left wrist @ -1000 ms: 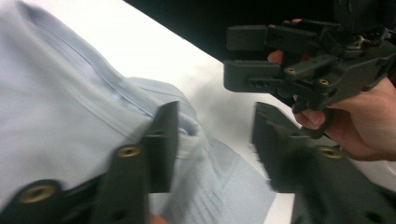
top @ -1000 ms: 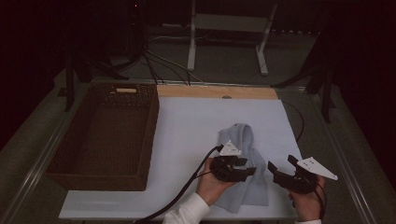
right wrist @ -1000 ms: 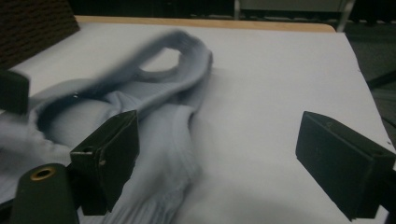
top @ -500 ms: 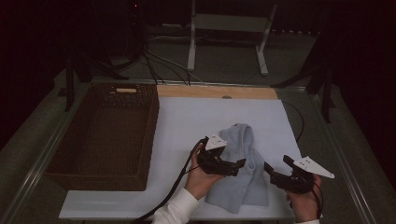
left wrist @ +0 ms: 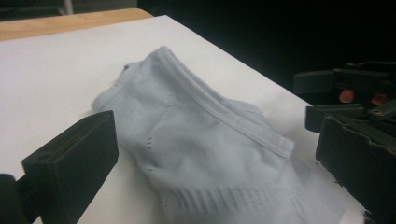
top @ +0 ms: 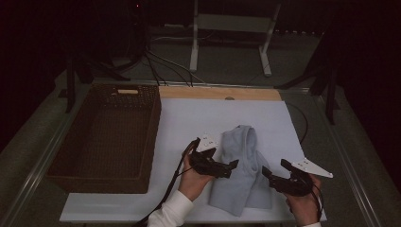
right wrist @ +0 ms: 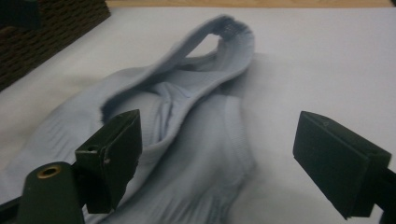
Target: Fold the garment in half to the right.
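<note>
Left gripper (top: 226, 169): jaws just opened wide, empty, beside garment (top: 242, 176).
Right gripper (top: 274, 176): wide, empty.
Risk: one-layer pinch lets garment unfold short of basket (top: 66, 161).

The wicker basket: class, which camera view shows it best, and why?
The high view: the whole wicker basket sits left of the white board. The right gripper view catches just a corner.

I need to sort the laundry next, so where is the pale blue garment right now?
In the high view the pale blue garment lies crumpled on the white table, near its front edge, between the left tool and the right tool, right of the wicker basket.
</note>
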Tool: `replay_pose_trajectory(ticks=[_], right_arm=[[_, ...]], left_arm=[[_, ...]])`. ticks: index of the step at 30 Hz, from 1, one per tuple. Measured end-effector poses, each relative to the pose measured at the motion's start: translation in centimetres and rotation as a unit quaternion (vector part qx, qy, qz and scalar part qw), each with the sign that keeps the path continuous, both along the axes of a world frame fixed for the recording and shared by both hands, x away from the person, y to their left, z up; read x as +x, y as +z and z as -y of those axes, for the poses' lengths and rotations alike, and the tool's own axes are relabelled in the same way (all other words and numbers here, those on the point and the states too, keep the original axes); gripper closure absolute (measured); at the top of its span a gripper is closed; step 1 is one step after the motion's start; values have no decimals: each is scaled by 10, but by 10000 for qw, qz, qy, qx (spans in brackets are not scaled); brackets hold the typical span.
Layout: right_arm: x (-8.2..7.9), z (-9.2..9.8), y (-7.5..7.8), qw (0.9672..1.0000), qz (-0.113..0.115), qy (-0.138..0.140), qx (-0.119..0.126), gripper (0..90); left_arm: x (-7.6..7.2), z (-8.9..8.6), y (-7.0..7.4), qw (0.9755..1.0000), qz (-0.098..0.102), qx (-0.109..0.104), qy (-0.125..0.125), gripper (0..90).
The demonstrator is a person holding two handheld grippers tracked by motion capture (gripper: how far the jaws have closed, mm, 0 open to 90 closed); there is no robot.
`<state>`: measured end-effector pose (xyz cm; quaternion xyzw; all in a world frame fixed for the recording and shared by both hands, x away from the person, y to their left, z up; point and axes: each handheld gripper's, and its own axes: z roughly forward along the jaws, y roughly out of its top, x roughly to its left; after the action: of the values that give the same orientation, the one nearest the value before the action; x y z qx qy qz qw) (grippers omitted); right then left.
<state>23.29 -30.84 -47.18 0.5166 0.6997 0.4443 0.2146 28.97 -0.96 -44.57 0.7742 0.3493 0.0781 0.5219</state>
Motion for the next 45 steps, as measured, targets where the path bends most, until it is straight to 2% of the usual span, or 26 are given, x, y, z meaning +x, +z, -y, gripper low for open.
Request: replay_pose_trajectory(ticks=[7, 12, 19, 22, 25, 27, 31, 34, 37, 38, 39, 42, 45], right_arm=[[1, -10, 3, 9997, -175, 160, 74, 183], [3, -20, 1, 9991, -267, 330, -70, 181], [7, -30, -2, 9976, -453, 497, -138, 174], [7, -35, -4, 9966, -547, 592, -188, 196], [10, -37, -5, 9957, -643, 633, -208, 288], [12, -37, -6, 9952, -740, 635, -119, 341], [17, -37, -9, 9935, -962, 610, -58, 374], [20, -37, -11, 9915, -1150, 609, -16, 438], [21, -38, -11, 9905, -1228, 623, -19, 484], [22, -39, -11, 9899, -1275, 624, -33, 517], [22, -40, -11, 9898, -1271, 643, -12, 625], [22, -43, -8, 9889, -1264, 765, -131, 773], [23, -44, -4, 9885, -1247, 817, -272, 833]], left_arm=[[-4, -11, -4, 9998, 71, 153, 41, 2], [-6, -19, -7, 9997, 86, 218, 2, 2], [-9, -26, -15, 9997, 57, 235, -36, 2], [-9, -27, -17, 9994, 33, 304, -137, 2], [-10, -27, -18, 9994, 73, 307, -173, 2], [-10, -28, -18, 9992, 96, 339, -168, 2], [-9, -30, -18, 9993, 90, 341, -107, 2], [-9, -31, -18, 9994, 95, 323, -107, 2], [-9, -31, -18, 9994, 91, 322, -102, 2], [-9, -30, -18, 9994, 93, 321, -89, 2], [-10, -30, -18, 9994, 105, 321, -90, 2], [-10, -30, -18, 9993, 133, 331, -112, 2], [-10, -30, -17, 9992, 205, 345, -77, 2]])
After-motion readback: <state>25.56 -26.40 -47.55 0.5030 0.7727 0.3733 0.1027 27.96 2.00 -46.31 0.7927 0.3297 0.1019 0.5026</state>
